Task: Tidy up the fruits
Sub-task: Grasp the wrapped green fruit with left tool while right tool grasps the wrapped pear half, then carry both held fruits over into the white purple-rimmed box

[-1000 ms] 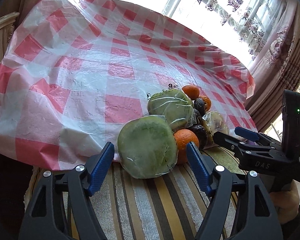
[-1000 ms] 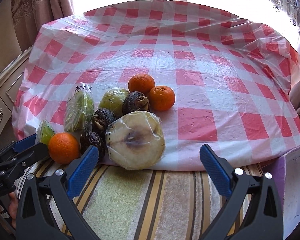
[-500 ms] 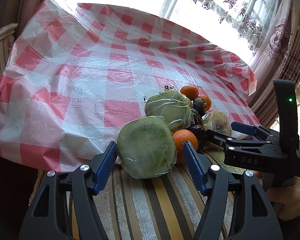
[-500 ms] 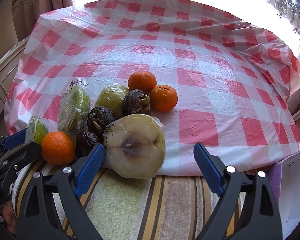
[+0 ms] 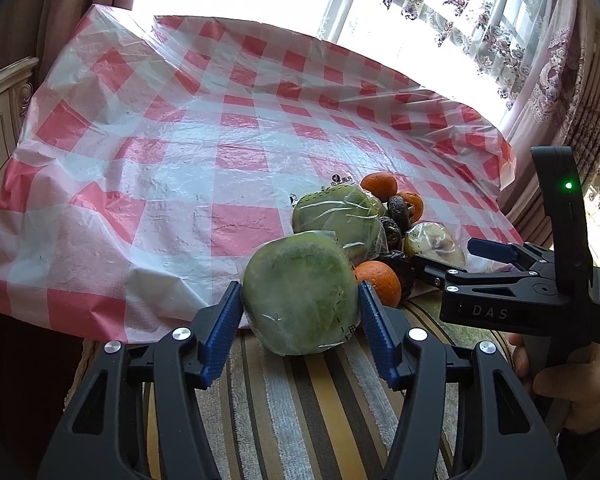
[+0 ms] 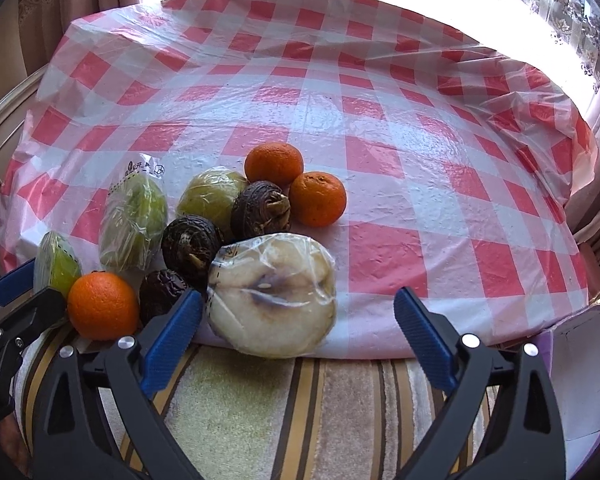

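A pile of fruit lies at the near edge of the red-and-white checked tablecloth [image 6: 380, 120]. My left gripper [image 5: 300, 300] is shut on a plastic-wrapped green fruit [image 5: 300, 294], its blue pads touching both sides; that fruit also shows in the right wrist view [image 6: 56, 262]. My right gripper [image 6: 298, 332] is open, with a wrapped pale fruit [image 6: 274, 292] lying between its fingers, untouched. Nearby lie another wrapped green fruit [image 6: 134, 222], a yellowish-green fruit [image 6: 208, 198], three oranges [image 6: 102, 306] [image 6: 274, 162] [image 6: 318, 198] and three dark brown fruits [image 6: 190, 244].
A striped towel [image 6: 260, 412] covers the near surface under both grippers. A purple-and-white box [image 6: 580, 360] stands at the right. A cabinet [image 5: 0, 120] is on the left; curtains and a window are behind the table.
My left gripper moved forward and closed its fingers onto the wrapped green fruit. My right gripper moved slightly closer to the wrapped pale fruit and stayed open.
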A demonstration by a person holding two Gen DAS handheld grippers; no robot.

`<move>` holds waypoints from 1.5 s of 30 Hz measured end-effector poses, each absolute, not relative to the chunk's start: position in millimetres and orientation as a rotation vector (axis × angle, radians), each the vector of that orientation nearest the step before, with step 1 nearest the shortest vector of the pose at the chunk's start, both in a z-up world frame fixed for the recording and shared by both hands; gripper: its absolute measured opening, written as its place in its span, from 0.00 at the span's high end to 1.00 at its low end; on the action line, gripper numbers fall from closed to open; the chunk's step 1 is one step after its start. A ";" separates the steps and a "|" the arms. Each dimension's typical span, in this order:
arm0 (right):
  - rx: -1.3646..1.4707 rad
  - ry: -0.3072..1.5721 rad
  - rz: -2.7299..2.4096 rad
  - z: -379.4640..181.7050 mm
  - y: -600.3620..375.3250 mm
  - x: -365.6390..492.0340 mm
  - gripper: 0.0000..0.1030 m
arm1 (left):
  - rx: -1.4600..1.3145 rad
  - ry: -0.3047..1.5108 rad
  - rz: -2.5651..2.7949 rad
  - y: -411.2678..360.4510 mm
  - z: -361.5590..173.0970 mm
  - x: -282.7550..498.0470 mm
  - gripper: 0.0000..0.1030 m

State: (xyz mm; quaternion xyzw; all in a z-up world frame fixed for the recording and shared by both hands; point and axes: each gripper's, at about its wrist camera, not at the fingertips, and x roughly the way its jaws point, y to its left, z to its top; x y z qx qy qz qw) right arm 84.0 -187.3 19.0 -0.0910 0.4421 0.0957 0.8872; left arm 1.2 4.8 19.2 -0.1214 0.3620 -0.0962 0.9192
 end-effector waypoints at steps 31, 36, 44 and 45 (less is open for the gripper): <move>0.278 0.813 0.044 55.3 -420.4 50.2 0.39 | 0.034 0.651 -0.450 -154.2 80.1 29.2 0.46; 0.290 0.825 -0.101 51.7 -480.8 48.3 0.39 | 0.092 0.652 -0.574 -218.4 88.5 44.0 0.46; 0.316 0.909 -0.293 20.1 -565.4 55.0 0.39 | 0.198 0.720 -0.763 -332.2 72.4 55.0 0.46; 0.315 0.922 -0.303 16.4 -572.5 56.1 0.39 | 0.221 0.736 -0.789 -345.8 67.5 55.0 0.46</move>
